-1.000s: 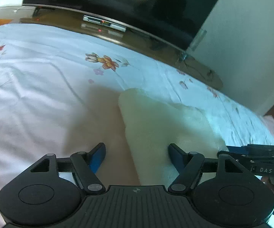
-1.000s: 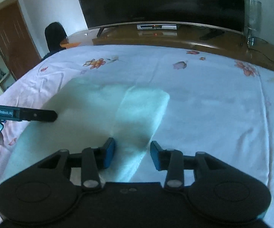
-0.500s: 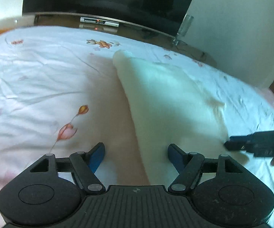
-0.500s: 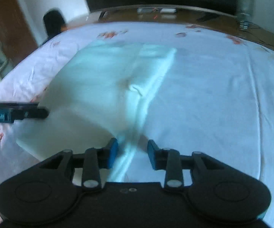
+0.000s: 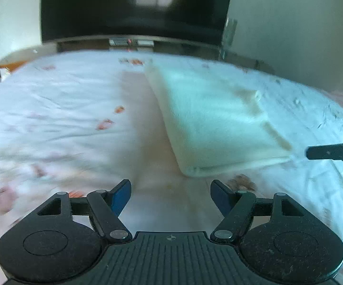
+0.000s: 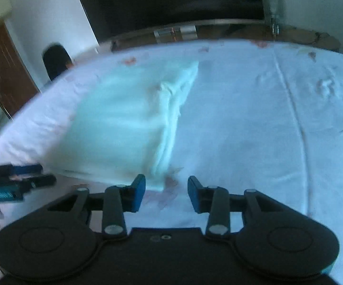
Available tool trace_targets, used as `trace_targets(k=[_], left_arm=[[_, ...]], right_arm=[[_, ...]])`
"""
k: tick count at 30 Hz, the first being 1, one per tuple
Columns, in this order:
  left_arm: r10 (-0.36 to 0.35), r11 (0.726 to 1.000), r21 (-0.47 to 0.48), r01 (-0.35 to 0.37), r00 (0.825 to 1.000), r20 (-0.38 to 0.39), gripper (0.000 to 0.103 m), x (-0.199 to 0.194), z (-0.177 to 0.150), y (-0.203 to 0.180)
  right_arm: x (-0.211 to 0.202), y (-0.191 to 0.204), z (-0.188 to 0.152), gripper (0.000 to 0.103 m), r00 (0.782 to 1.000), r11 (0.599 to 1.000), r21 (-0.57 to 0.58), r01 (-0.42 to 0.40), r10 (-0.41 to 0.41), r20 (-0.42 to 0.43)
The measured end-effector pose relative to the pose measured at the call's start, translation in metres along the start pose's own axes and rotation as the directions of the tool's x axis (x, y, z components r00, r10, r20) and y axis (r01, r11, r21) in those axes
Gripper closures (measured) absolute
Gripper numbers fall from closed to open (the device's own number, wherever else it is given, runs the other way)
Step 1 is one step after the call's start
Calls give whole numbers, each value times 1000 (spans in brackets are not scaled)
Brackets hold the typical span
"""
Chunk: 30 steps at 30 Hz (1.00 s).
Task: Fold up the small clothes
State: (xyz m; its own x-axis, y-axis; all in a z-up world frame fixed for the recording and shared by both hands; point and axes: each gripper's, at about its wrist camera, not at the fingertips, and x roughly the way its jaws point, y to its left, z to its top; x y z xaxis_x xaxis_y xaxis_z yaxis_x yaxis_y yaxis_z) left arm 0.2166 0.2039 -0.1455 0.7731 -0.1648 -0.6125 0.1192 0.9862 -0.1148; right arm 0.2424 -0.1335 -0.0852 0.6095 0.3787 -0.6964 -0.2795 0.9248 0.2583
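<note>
A pale cream folded garment [image 5: 214, 121] lies flat on the bed; it also shows in the right wrist view [image 6: 128, 123]. My left gripper [image 5: 171, 196] is open and empty, just short of the garment's near corner. My right gripper [image 6: 166, 193] is open and empty at the garment's near right corner. The right gripper's tip [image 5: 333, 152] shows at the right edge of the left wrist view, beside the garment. The left gripper [image 6: 14, 185] shows at the left edge of the right wrist view.
The bed has a white sheet with small floral prints [image 5: 52, 118]. A wooden TV bench [image 6: 219, 27] with a dark TV [image 5: 135, 7] runs along the far side. A glass [image 6: 273, 2] stands on the bench. A dark chair [image 6: 56, 60] is at the far left.
Both grippers have pulled back toward me and away from the garment. The garment, which lay between the jaws, now lies flat ahead of both grippers.
</note>
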Motion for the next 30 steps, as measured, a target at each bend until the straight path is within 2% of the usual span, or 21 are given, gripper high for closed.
trace_targets(k=[1, 2, 4, 6, 7, 9, 12, 14, 15, 17, 18, 20, 23, 30], left_arm=[[12, 1000, -29, -11, 1000, 29, 23, -22, -3, -2], [21, 999, -50, -18, 998, 58, 1, -39, -5, -4], [53, 997, -65, -45, 990, 134, 0, -75, -8, -19], [65, 997, -49, -58, 986, 156, 0, -103, -6, -38], [73, 997, -42, -67, 984, 164, 0, -116, -5, -48], [78, 997, -24, -75, 986, 150, 0, -136, -5, -64], [94, 996, -14, -93, 982, 164, 0, -159, -7, -79], [87, 996, -20, -85, 982, 166, 0, -174, -9, -84], [76, 997, -28, -72, 982, 173, 0, -182, -10, -86], [46, 998, -40, -39, 981, 191, 0, -193, -8, -89], [47, 998, -42, -39, 976, 213, 0, -199, -7, -92], [46, 999, -27, -40, 969, 243, 0, -208, -7, -98], [51, 999, -9, -50, 965, 259, 0, -217, -7, -103], [41, 999, 4, -43, 964, 261, 0, -224, -12, -112]], right_arm=[[-14, 1, -5, 61, 1000, 1000, -14, 10, -10, 10], [-32, 1, -10, 56, 999, 999, -23, 34, -34, 29], [-64, 3, -17, 43, 996, 998, -6, 68, -67, 66], [-96, 13, -25, 21, 991, 996, -14, 83, -81, 109], [-113, 21, -30, 17, 986, 994, -24, 103, -99, 132], [-139, 33, -37, 1, 976, 990, -5, 142, -139, 167], [-163, 45, -43, 0, 961, 978, 79, 195, -206, 183], [-171, 54, -48, 0, 965, 980, 50, 195, -201, 171], [-178, 61, -51, 0, 956, 975, 23, 222, -222, 194], [-193, 70, -57, 0, 924, 956, 25, 293, -290, 251], [-200, 73, -60, 0, 918, 956, 24, 291, -286, 274], [-213, 78, -61, 0, 916, 965, 21, 263, -257, 309], [-217, 87, -57, 0, 915, 961, -13, 276, -259, 310], [-229, 96, -64, 0, 917, 965, -14, 263, -246, 314]])
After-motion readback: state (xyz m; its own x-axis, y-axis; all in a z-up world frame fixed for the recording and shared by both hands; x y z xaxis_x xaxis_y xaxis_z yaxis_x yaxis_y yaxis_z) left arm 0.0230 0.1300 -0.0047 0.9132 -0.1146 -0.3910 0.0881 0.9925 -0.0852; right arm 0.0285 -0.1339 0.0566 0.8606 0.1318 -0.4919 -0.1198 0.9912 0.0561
